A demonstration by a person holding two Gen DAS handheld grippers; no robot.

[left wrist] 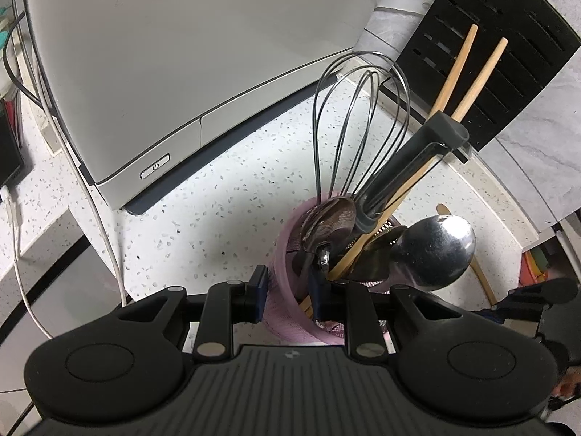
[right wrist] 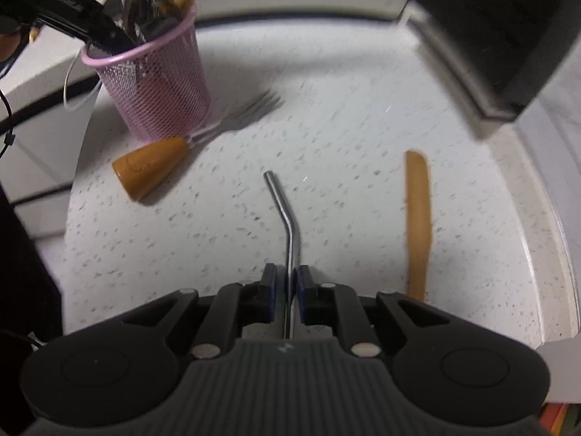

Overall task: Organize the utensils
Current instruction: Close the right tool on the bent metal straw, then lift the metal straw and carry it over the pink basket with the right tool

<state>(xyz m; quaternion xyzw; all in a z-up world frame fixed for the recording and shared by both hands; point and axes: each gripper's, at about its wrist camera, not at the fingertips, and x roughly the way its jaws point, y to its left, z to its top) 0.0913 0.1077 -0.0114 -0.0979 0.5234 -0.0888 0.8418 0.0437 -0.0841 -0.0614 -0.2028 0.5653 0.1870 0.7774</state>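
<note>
My left gripper (left wrist: 287,292) is shut on the near rim of a pink mesh cup (left wrist: 287,250), one finger inside and one outside. The cup holds a wire whisk (left wrist: 359,116), two wooden chopsticks (left wrist: 483,72), a black slotted turner (left wrist: 501,47), a dark spoon (left wrist: 330,218) and a shiny ladle (left wrist: 435,247). In the right wrist view the pink cup (right wrist: 159,91) stands at upper left. My right gripper (right wrist: 287,279) points down at the counter, its jaws slightly apart around a bent metal straw (right wrist: 283,210), with a gap at the left pad. An orange-handled fork (right wrist: 152,167) lies against the cup's base. A flat wooden stick (right wrist: 417,225) lies to the right.
A grey appliance (left wrist: 163,72) with a power button stands behind the cup on the speckled white counter (right wrist: 345,127). White and black cables (left wrist: 105,236) run along its left side. A black box (right wrist: 508,36) fills the right back corner. The counter's raised rim (right wrist: 544,218) curves along the right.
</note>
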